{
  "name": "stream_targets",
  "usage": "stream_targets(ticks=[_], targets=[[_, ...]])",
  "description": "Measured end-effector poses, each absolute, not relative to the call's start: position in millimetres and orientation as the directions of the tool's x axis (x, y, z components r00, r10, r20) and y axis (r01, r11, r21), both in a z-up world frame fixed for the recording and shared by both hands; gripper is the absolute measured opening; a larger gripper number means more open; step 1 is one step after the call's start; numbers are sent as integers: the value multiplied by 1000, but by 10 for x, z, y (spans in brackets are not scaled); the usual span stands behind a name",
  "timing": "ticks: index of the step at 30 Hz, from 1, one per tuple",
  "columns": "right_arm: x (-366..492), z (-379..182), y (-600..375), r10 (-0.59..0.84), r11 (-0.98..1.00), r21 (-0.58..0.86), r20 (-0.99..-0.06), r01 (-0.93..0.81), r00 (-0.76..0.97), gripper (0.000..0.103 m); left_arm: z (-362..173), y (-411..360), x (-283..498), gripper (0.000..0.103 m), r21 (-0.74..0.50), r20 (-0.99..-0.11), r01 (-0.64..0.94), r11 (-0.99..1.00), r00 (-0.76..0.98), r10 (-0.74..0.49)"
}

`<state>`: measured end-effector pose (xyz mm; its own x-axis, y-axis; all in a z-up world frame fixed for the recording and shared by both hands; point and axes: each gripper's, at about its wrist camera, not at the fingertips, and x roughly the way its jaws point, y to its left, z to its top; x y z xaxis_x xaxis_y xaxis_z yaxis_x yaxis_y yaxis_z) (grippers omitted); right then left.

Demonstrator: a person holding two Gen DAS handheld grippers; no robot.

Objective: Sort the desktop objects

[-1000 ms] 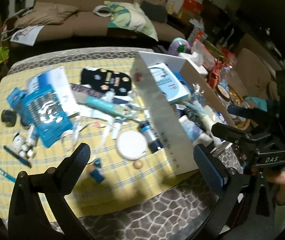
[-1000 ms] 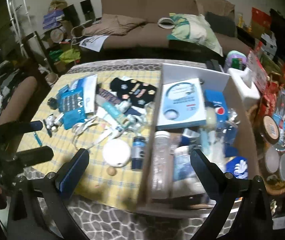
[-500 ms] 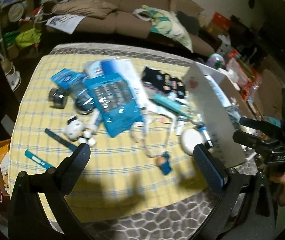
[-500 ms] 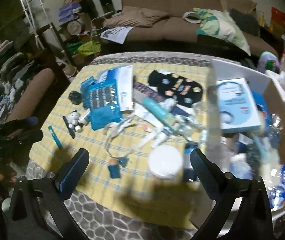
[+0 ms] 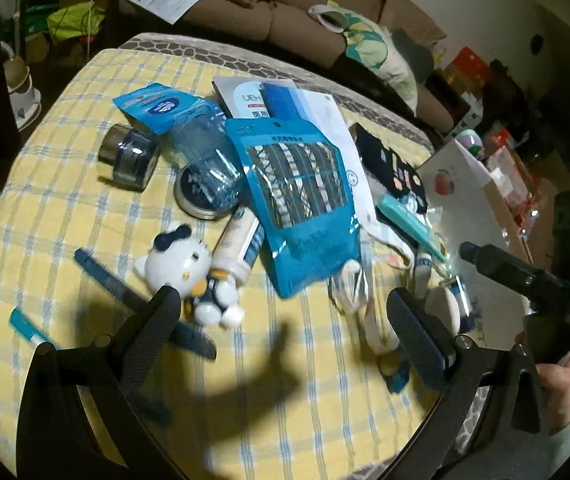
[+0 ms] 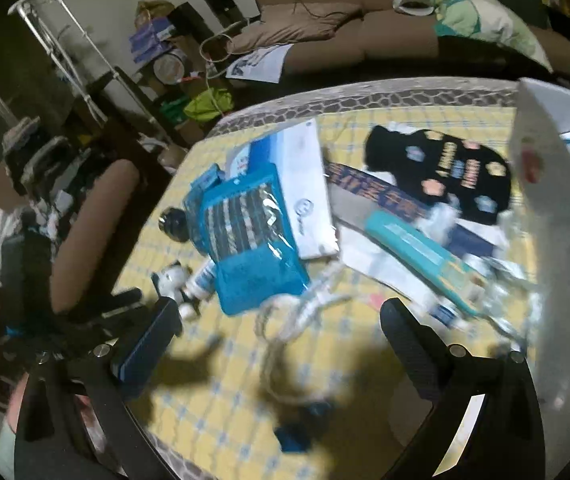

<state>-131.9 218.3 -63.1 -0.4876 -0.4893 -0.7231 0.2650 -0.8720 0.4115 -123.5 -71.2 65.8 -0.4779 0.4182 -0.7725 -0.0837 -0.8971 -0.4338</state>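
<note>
Loose items cover a yellow checked cloth (image 5: 245, 400). My left gripper (image 5: 285, 312) hangs open and empty over the cloth's near part. A white cat toy (image 5: 177, 264) lies just past its left finger, beside a white tube (image 5: 241, 244) and a dark pen (image 5: 141, 300). A blue packet (image 5: 301, 208) lies ahead. My right gripper (image 6: 285, 330) is open and empty above a white cord (image 6: 297, 312), with the blue packet (image 6: 253, 240) and a teal box (image 6: 417, 256) beyond. The white sorting box (image 6: 557, 220) stands at the right.
A glass jar (image 5: 129, 158), a round tin (image 5: 201, 196), a teal pen (image 5: 29, 324) and a black sock (image 5: 389, 164) lie on the cloth. A brown sofa (image 5: 285, 12) runs behind the table. A chair (image 6: 97, 216) stands at the table's left.
Both grippers have swung left, away from the white box and toward the clutter on the left of the cloth. Both stay open and empty.
</note>
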Motion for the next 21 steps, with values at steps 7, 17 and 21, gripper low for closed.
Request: stream_targets(ticks=[7,17,21], targets=[[-1746,-870,1906,-557,-830,453,-697,325,-452,75,528,-514,-1551,103,-402,-777,-147,-904,-467,421],[-2350,-874,2022,-491,-871,385,-714,306,-499,74,714,-524,-2013,103,-416,-745,-169,-894,-500,441],[-2501,-903,2074,-490,-871,384,-720,306,-491,74,743,-584,-2231,103,-395,-762,-160,-905,-494,420]])
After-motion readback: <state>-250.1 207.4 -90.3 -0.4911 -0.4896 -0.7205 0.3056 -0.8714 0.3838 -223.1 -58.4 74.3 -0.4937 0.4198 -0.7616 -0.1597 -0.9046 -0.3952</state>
